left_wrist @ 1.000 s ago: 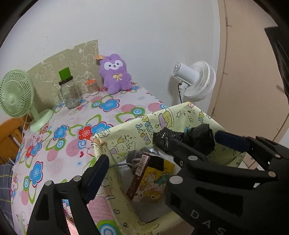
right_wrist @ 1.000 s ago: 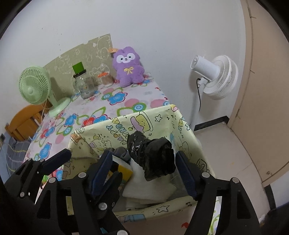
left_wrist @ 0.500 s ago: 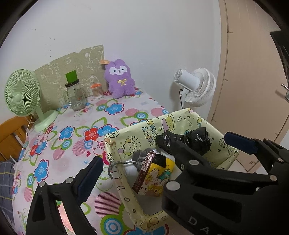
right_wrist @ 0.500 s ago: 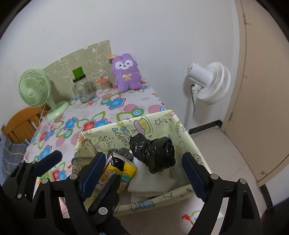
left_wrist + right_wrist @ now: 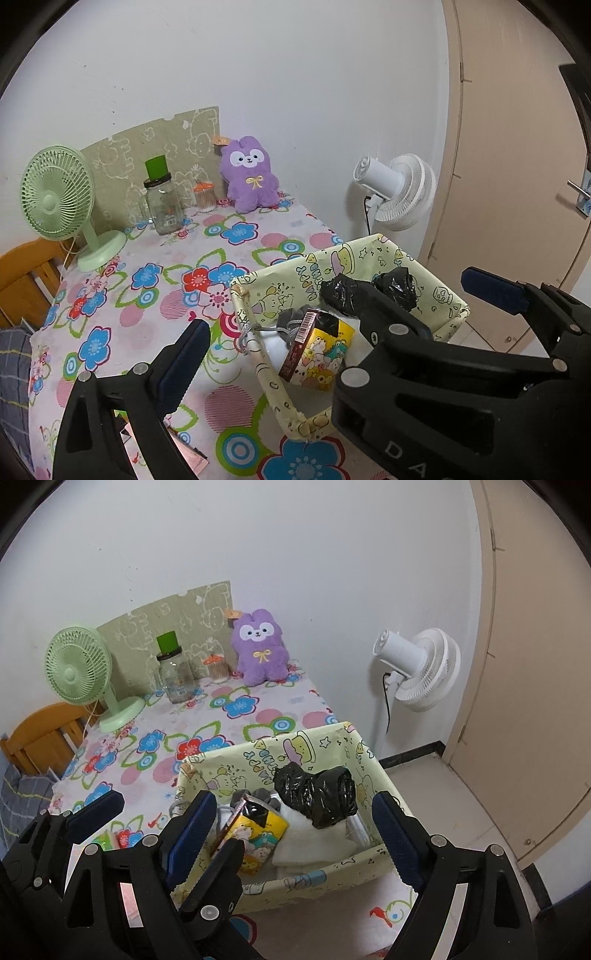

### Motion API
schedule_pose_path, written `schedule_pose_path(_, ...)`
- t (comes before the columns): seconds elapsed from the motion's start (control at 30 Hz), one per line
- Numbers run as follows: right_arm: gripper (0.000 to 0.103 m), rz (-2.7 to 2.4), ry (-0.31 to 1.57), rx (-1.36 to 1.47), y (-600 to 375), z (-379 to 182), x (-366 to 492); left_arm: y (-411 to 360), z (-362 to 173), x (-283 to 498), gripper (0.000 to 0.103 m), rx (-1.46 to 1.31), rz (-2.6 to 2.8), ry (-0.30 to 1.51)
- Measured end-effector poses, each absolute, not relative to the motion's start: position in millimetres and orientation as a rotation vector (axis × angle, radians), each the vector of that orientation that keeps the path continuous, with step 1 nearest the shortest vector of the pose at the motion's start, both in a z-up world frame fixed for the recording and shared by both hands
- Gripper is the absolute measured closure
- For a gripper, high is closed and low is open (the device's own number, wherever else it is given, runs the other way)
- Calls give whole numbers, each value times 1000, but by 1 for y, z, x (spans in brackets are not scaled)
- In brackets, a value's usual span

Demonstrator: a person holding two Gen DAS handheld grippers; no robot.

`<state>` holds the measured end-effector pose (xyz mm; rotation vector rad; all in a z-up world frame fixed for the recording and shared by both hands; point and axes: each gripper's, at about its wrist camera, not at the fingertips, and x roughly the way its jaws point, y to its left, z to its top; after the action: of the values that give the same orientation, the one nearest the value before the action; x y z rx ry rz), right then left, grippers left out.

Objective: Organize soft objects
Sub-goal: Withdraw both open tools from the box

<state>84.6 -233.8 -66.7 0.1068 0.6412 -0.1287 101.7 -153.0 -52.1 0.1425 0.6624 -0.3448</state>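
The yellow cartoon-print basket sits at the near corner of the flowered desk, and everything else is best placed against it; inside it lie a crumpled black plastic bag against the far wall, a white folded cloth beneath that, a yellow cartoon packet on the side nearer the green fan, and a grey soft bundle behind the packet; the purple plush rabbit stands well apart from the basket, at the far end of the desk against the wall, beside a small orange-lidded jar and a glass jar; the left hand-held gripper hangs over the basket's green-fan side with its jaws spread wide and nothing between them; the right hand-held gripper hovers above the basket's near rim, jaws likewise apart and empty, the bag lying below and beyond them, untouched; judging by this, the bag looks dropped in and the plush is the soft thing left outside; the risks follow from that; the basket stands at the desk's corner, so a finger catching its limp rim on the way out could tip it off the edge toward the floor; reaching for the plush means passing the glass jar and the green desk fan, either of which a wide-open jaw could knock over; the glossy bag, loosely perched on the cloth, may spring open and slide out.
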Motion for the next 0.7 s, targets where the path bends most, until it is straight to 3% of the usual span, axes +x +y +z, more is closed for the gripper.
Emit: schedule_pose_path(0.7, 9, -134, 551, 71, -200, -47, 51, -121, -34, 70, 4, 125, -321, 595)
